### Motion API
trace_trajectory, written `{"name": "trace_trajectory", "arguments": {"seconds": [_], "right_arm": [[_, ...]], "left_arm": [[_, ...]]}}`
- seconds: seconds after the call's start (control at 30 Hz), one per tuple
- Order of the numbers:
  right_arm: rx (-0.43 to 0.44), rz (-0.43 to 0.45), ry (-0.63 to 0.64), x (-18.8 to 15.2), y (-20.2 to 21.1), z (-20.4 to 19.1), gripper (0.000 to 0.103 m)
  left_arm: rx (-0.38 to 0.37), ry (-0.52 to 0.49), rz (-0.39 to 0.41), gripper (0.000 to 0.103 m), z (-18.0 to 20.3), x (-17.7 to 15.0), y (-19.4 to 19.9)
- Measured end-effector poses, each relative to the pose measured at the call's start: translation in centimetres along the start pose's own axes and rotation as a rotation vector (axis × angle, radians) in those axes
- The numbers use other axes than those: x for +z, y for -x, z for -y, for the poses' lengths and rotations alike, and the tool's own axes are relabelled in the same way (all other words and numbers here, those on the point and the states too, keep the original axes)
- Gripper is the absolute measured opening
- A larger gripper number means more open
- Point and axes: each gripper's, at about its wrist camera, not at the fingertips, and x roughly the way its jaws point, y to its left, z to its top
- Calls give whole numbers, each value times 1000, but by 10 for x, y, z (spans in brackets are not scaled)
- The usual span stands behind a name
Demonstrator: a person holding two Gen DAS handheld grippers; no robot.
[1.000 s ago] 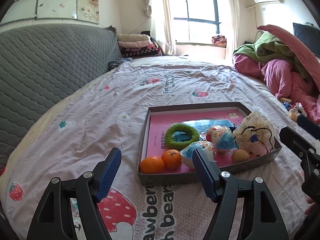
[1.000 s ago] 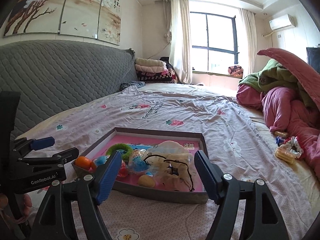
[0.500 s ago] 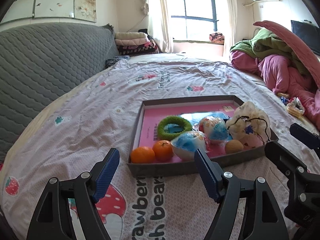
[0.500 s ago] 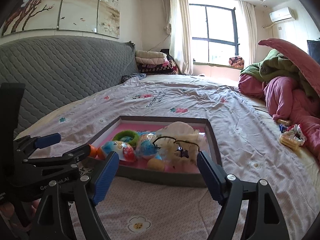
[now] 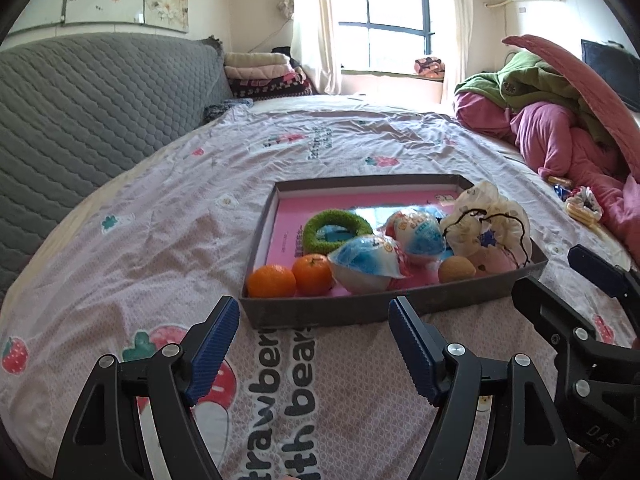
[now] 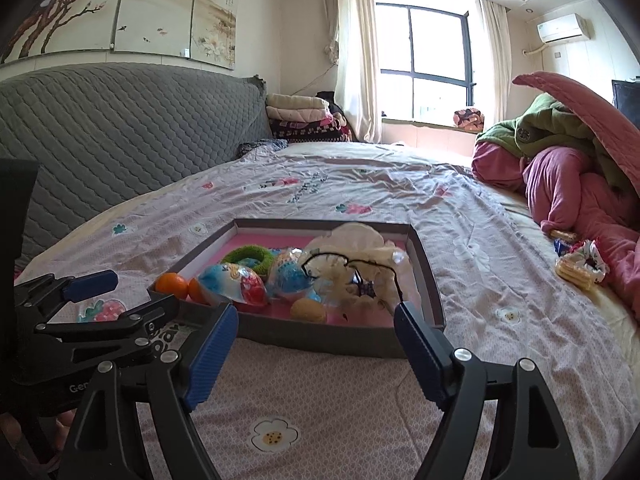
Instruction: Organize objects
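Note:
A shallow grey box tray [image 5: 320, 312] [image 6: 320, 338] with a pink floor lies on the bed. Inside it sit two oranges [image 5: 272, 281] [image 6: 171, 285], a green ring [image 5: 336, 229] [image 6: 248, 257], two blue-and-white wrapped packets [image 5: 366, 264] [image 6: 234, 282], a small brown round item [image 5: 456, 269] [image 6: 308, 310] and a white drawstring bag [image 5: 490, 232] [image 6: 360, 268]. My left gripper [image 5: 314, 338] hovers open just short of the tray's near wall. Open too, my right gripper [image 6: 316, 344] faces the tray's near right part. Nothing is between either pair of fingers.
A grey quilted headboard [image 5: 80, 112] runs along the left. Pink and green bedding [image 5: 568, 128] [image 6: 580, 168] is piled at the right, with snack packets [image 5: 582, 208] [image 6: 580, 266] beside it. Folded blankets [image 6: 304, 118] sit at the far end under the window.
Both grippers have drawn back a little, so the tray now sits beyond their fingertips and lower in view. Each pair of jaws spread slightly wider.

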Motion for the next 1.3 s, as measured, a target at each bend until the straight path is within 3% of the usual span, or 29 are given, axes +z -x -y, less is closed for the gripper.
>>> {"name": "trace_trajectory", "arguments": {"seconds": [0.73, 1.3], "right_arm": [[-42, -89, -45, -27, -14, 10, 80], [-56, -98, -48, -39, -14, 8, 80]], "left_arm": [[2, -12, -68, 78, 6, -20, -12], [-3, 17, -103, 78, 1, -32, -21]]}}
